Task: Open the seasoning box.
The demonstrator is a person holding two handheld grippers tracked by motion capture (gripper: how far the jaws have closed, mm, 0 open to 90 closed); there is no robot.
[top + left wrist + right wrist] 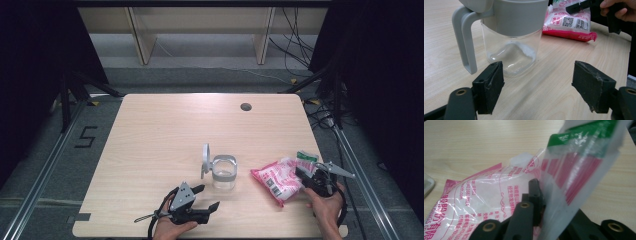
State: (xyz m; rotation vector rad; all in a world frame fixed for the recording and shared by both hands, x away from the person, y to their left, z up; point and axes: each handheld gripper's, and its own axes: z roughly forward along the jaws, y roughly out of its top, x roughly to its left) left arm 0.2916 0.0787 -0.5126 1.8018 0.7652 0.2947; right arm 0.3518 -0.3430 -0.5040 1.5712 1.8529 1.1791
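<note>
Clamping the pink bag's (278, 178) green-edged top, the right tool (306, 176) sits beside the table's (160, 130) right edge.

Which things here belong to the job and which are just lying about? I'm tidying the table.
In the job: pink bag, pinched by the right gripper; clear jar with its grey lid flipped up; left gripper, open.

Lying about: cables on the floor.

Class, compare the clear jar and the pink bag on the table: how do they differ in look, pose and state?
The clear jar is rigid and see-through with a grey collar and handle; the pink bag is soft, crinkled and printed. The jar stands upright with its lid flipped open; the bag lies flat. The jar stands free ahead of the open left gripper; the bag's top edge is pinched in the right gripper. Both rest on the wooden table.
</note>
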